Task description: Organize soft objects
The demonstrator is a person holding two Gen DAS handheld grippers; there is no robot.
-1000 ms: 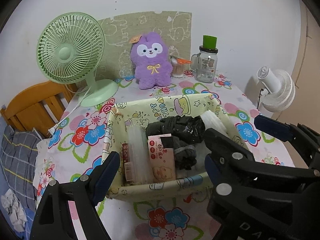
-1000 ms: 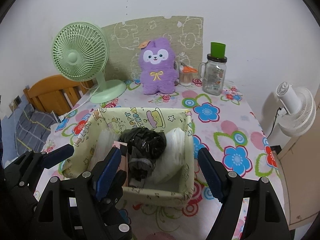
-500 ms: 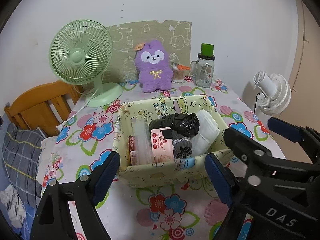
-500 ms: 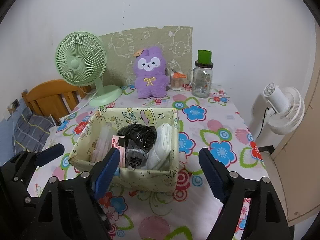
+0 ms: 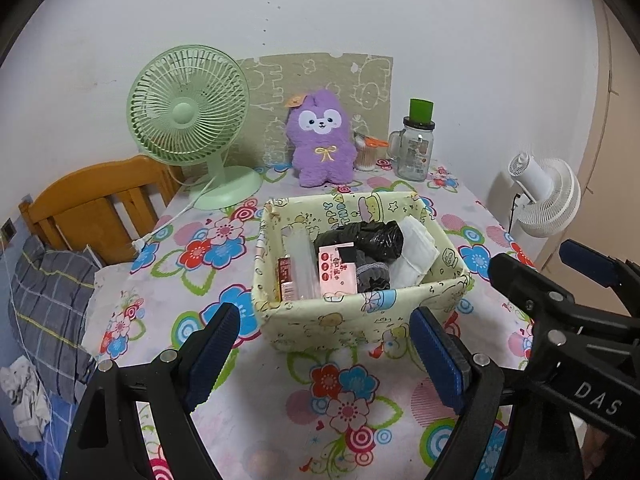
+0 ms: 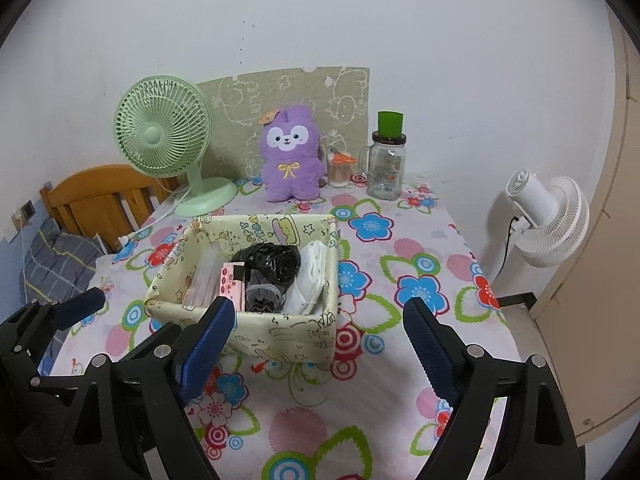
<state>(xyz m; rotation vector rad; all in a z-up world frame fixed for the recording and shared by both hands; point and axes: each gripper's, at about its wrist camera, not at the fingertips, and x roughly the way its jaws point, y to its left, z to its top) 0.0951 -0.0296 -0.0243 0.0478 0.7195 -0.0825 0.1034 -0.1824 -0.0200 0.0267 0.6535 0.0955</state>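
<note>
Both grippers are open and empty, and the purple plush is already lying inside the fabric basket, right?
Not quite. Both wrist views show the purple plush standing against the wall behind the fabric basket, not inside. The left gripper and right gripper are indeed open and empty.

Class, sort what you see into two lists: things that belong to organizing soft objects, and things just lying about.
Belongs to the job:
fabric basket
black bag roll
white folded cloth
grey cloth
purple plush toy

Just lying about:
green fan
glass jar
white fan
</note>
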